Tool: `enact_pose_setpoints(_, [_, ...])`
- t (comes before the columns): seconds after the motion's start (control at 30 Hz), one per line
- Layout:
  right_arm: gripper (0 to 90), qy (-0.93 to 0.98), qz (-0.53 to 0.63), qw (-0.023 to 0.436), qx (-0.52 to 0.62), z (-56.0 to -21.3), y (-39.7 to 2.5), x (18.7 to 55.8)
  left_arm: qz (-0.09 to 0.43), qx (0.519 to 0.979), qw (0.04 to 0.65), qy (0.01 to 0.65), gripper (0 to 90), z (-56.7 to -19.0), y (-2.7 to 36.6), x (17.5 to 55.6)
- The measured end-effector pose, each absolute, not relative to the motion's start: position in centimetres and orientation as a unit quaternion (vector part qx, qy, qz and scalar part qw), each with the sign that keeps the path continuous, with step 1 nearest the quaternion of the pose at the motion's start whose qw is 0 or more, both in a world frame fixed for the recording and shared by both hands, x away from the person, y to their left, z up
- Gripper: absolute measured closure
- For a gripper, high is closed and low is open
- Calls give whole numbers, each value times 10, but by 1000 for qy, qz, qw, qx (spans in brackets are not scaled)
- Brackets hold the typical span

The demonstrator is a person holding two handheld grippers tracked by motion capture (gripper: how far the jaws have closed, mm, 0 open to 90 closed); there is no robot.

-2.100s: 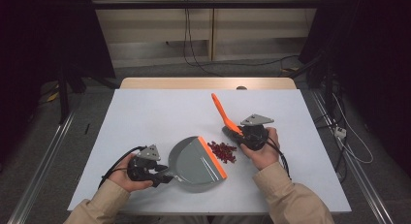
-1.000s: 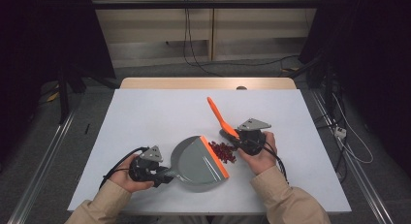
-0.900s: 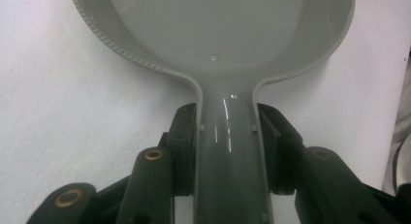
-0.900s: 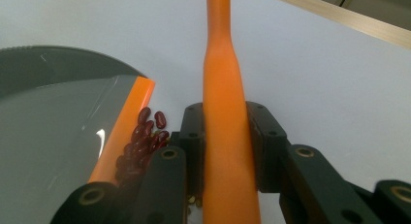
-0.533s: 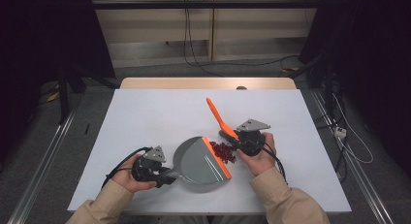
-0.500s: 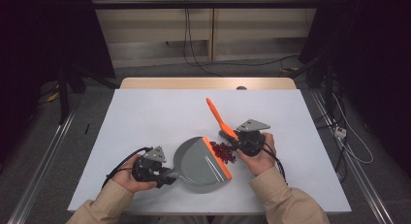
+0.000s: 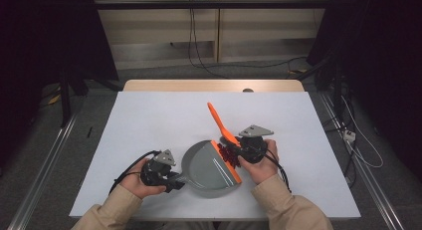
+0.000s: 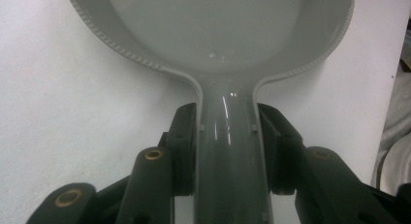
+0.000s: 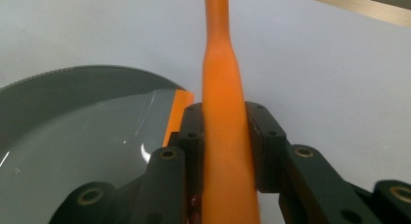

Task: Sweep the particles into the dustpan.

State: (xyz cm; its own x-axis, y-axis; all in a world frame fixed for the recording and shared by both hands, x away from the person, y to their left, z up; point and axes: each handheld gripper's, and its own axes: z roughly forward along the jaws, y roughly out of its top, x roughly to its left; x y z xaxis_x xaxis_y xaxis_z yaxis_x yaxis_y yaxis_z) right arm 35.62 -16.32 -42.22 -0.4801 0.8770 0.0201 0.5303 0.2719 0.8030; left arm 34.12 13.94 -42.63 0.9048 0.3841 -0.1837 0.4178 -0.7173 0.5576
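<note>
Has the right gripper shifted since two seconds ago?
Yes. The right gripper, shut on the orange brush, has moved left toward the grey dustpan, pushing the red bits against its orange lip, away from the table's right edge.

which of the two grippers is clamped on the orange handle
The right gripper: its jaws close on the orange brush handle. The left gripper instead grips the grey plastic dustpan by its handle.

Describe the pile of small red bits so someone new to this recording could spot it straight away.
Start at the white table and find the grey plastic dustpan near its front edge. Along the dustpan's orange lip, on its right side, lies the pile of small dark red bits, just in front of the right claw. It is the loose, scattered thing there; everything nearby is solid plastic.
</note>
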Motion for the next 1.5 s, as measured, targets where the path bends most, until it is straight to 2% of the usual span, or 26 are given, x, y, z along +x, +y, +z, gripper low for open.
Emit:
enact_pose_setpoints(0.37, [714,757,407,202,469,-423,-154,352,-30,925,308,222,625,-427,139,342])
enact_pose_setpoints(0.9, [715,751,415,211,468,-420,-137,344,-32,920,314,231,625,-427,139,342])
enact_pose_setpoints(1.2, [715,748,456,172,450,-413,-118,342,-32,920,314,232,625,-428,142,342])
enact_pose_setpoints(1.37, [715,739,473,181,444,-403,-125,345,-33,919,317,234,625,-428,142,342])
enact_pose_setpoints(1.5, [715,734,465,207,450,-400,-140,352,-34,918,317,234,625,-428,142,343])
